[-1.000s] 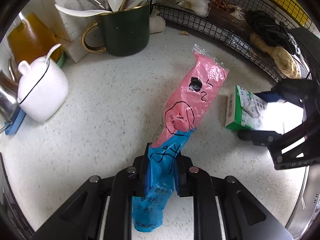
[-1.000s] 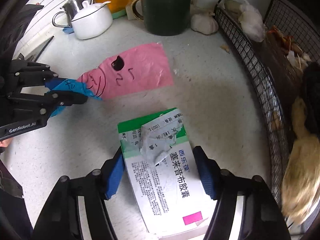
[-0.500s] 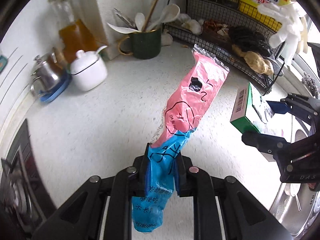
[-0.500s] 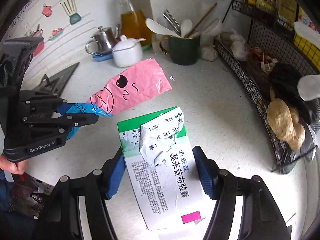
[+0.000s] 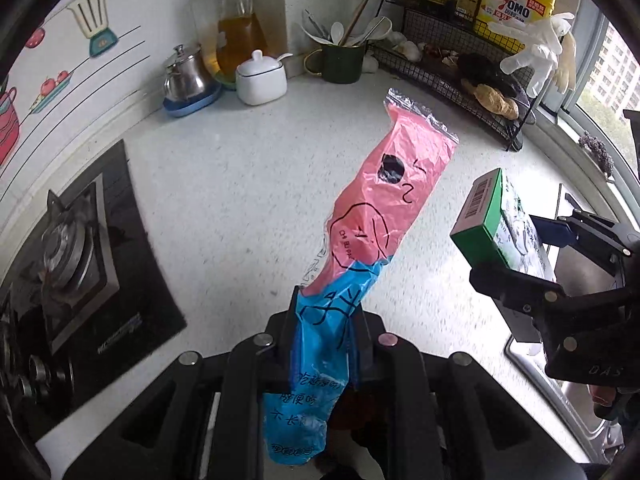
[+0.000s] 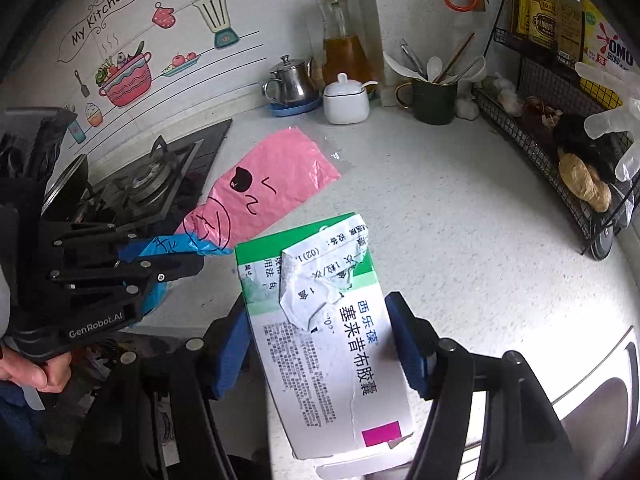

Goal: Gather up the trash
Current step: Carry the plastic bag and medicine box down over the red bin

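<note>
My left gripper (image 5: 326, 320) is shut on a pink and blue plastic wrapper (image 5: 384, 204), which sticks out stiffly above the white counter (image 5: 240, 200). The same wrapper (image 6: 260, 184) and left gripper (image 6: 176, 258) show at the left of the right wrist view. My right gripper (image 6: 320, 328) is shut on a torn green and white medicine box (image 6: 328, 320), held by its two long sides in the blue pads (image 6: 404, 332). In the left wrist view the box (image 5: 496, 224) and right gripper (image 5: 532, 260) hang at the right, above the counter's edge.
A gas stove (image 5: 76, 256) lies at the left. At the back stand a steel teapot (image 5: 184, 76), an oil bottle (image 5: 236, 28), a white sugar pot (image 5: 262, 82) and a green utensil mug (image 5: 340, 62). A wire rack (image 5: 472, 68) with food runs along the right. A sink (image 6: 600, 400) lies at the lower right.
Both grippers have risen and pulled back from the counter with the wrapper and the box still held. Much more of the kitchen, including the stove and wall, has come into view.
</note>
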`<state>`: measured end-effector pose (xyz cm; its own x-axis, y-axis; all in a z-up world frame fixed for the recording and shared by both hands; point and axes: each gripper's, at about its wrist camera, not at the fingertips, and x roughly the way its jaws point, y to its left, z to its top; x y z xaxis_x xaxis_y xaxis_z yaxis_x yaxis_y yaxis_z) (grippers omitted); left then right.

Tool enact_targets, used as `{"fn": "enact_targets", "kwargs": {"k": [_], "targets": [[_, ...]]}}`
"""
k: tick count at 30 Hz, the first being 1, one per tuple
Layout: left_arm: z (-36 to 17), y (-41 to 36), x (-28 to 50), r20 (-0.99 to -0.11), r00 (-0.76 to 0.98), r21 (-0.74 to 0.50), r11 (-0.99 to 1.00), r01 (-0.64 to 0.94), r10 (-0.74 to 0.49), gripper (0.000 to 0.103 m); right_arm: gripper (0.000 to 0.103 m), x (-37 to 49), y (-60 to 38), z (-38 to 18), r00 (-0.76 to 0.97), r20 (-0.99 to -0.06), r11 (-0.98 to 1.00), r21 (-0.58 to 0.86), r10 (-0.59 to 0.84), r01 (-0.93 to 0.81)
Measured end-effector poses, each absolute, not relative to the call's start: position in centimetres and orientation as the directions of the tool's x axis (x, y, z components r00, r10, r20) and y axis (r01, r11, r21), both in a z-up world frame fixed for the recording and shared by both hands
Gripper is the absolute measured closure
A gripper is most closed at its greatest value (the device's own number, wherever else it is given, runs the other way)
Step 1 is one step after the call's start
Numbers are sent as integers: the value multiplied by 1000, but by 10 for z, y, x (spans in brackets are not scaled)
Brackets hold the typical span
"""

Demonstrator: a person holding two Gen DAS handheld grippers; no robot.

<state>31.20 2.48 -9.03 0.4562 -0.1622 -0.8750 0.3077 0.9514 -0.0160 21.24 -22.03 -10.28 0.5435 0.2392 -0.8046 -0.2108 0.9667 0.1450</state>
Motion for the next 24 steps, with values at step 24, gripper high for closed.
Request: {"fn": "enact_targets", "kwargs": {"k": [24], "targets": [[-202,137,107,-943,280,-76,936,345,-180,87,40,26,-97,-200,429,-880,978,198,205,-61]]}}
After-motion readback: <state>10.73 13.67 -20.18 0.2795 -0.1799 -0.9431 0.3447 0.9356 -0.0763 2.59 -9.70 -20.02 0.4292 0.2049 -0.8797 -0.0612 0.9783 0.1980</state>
